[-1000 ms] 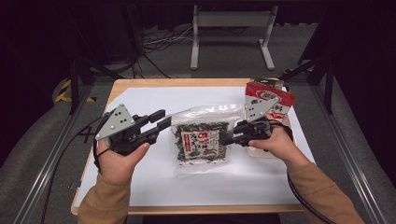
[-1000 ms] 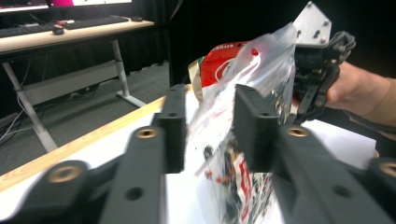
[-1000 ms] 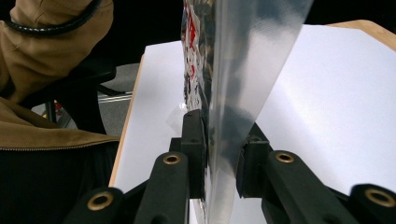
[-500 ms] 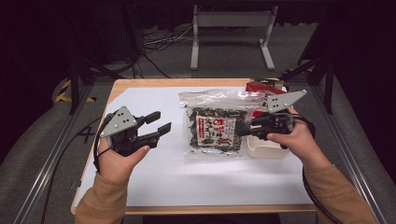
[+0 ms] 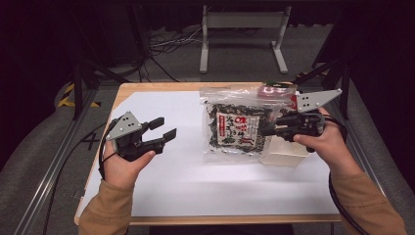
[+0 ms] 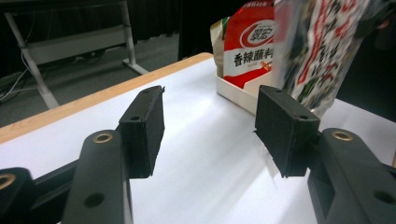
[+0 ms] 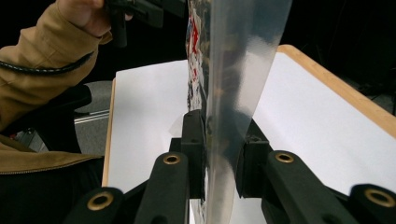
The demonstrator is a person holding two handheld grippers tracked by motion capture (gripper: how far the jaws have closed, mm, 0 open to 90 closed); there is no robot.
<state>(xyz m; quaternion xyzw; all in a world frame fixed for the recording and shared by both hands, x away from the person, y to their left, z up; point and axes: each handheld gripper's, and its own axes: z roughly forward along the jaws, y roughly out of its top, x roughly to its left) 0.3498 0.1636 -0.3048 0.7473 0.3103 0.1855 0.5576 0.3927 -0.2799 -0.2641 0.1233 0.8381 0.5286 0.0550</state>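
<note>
So the right gripper (image 5: 268, 128) pinches just 1 edge of the clear plastic seaweed bag (image 5: 236, 128), which could slip out while the left gripper's (image 5: 163, 129) jaws, just opened, stand apart and empty.

A white tray (image 5: 286, 152) sits near the right edge of my table (image 5: 161, 89), with a red snack packet (image 5: 274, 90) standing in its far end. A white sheet (image 5: 186, 171) covers the table.
</note>
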